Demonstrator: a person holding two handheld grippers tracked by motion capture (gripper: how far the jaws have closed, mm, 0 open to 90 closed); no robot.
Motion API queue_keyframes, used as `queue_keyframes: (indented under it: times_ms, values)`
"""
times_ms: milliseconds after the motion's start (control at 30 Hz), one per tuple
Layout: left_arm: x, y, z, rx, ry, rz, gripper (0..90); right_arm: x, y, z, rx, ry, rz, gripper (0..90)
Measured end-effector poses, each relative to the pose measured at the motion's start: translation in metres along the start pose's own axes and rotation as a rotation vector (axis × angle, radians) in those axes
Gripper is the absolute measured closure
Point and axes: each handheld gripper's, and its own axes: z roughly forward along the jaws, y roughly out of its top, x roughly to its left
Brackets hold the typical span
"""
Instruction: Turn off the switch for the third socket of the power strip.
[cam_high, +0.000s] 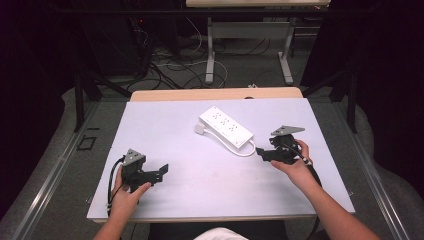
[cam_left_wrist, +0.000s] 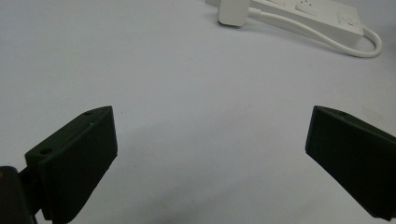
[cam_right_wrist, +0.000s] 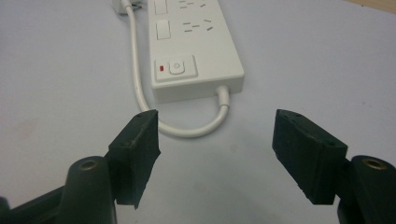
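White power strip (cam_high: 226, 126): lies flat and askew on the white table cover (cam_high: 165, 125), nearer the far edge than the near one, right of centre. Its cable (cam_right_wrist: 187, 128) loops out of the switch end. Right gripper (cam_high: 260, 154): just beside that loop, jaws apart, holding nothing. Left gripper (cam_high: 162, 171): near left corner, well apart from the strip, jaws wide, holding nothing.

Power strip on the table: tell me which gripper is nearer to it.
Right. The right gripper hangs open just off the power strip at its switch end, by the looped cord. The left gripper sits open farther away, toward the table's near left side.
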Motion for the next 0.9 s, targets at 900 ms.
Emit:
queue_keyframes:
  times_ms: [900]
  values:
    - [0.001, -0.001, 0.001, -0.007, -0.002, -0.016, 2.7, 0.000, 0.056, 0.005, 0.069, 0.036, -0.021, 30.0]
